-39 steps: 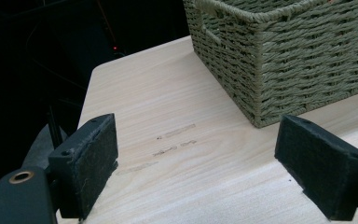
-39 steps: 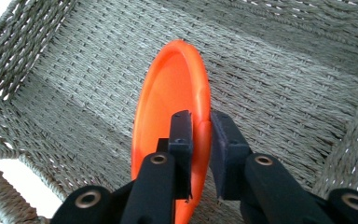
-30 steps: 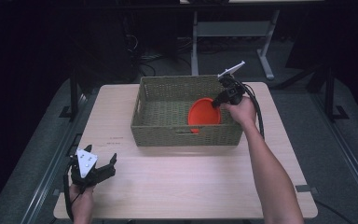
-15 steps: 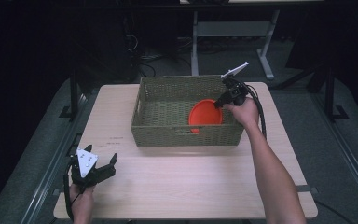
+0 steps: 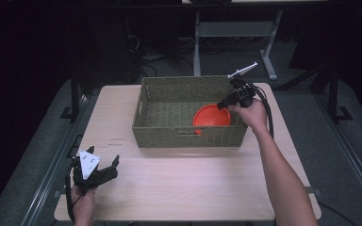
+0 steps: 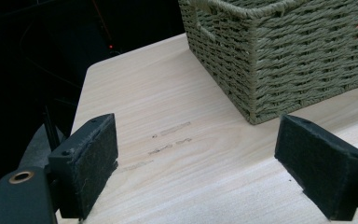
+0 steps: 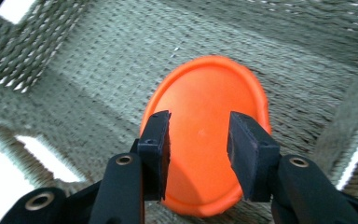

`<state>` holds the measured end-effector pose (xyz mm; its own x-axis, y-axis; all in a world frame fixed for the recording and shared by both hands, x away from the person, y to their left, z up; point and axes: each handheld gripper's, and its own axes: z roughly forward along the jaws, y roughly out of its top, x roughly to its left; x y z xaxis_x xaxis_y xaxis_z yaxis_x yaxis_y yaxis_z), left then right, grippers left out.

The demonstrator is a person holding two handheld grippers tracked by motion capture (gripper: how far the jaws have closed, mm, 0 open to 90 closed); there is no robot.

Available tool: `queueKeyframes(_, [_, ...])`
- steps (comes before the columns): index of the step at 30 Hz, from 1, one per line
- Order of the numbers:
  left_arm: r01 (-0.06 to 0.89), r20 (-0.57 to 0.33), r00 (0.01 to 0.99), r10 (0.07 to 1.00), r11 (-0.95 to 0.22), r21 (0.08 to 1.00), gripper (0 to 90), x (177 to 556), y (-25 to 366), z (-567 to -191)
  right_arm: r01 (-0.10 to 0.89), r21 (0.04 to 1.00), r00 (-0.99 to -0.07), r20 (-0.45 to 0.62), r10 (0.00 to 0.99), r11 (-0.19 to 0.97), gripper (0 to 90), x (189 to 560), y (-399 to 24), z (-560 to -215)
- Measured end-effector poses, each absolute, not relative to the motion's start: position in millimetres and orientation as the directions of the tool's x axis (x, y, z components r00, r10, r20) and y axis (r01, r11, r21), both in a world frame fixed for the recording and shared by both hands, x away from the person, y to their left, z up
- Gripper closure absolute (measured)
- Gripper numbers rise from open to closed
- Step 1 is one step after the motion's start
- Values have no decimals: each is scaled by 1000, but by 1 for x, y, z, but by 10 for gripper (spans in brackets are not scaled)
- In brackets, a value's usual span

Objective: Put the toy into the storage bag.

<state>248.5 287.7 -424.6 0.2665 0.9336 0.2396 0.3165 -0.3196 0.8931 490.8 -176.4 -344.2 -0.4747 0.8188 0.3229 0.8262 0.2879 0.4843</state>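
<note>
An orange plate [image 5: 211,117] lies inside the green woven basket [image 5: 169,134], at its right end. In the right gripper view the orange plate [image 7: 205,116] lies on the basket floor below my right gripper [image 7: 199,154], whose jaws stand apart with nothing between them. From above, my right gripper [image 5: 226,101] hangs over the basket's right rim, angled down toward the plate. My left gripper [image 5: 104,165] rests near the table's front left corner, open and empty. Its own view shows the gripper [image 6: 209,172] facing the basket's [image 6: 284,56] near left corner.
The light wooden table [image 5: 193,183] has free room in front of the basket. A metal stand [image 5: 235,28] rises behind the table. Dark floor surrounds the table on all sides.
The right gripper has lifted slightly and its jaws stand apart above the plate, which lies flatter on the basket floor. The left gripper has not moved.
</note>
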Motion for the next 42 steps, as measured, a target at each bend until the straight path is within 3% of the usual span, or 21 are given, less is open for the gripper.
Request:
queueKeyframes(13, [317,245,270,931,-326,891,127,248,286,-425,810,511,-514,384,767,287,421,475,-186,-344])
queueKeyframes(42, [312,248,261,933,-325,893,127,248,287,-424,785,556,-557,441,704,273,301,439,-214,-328])
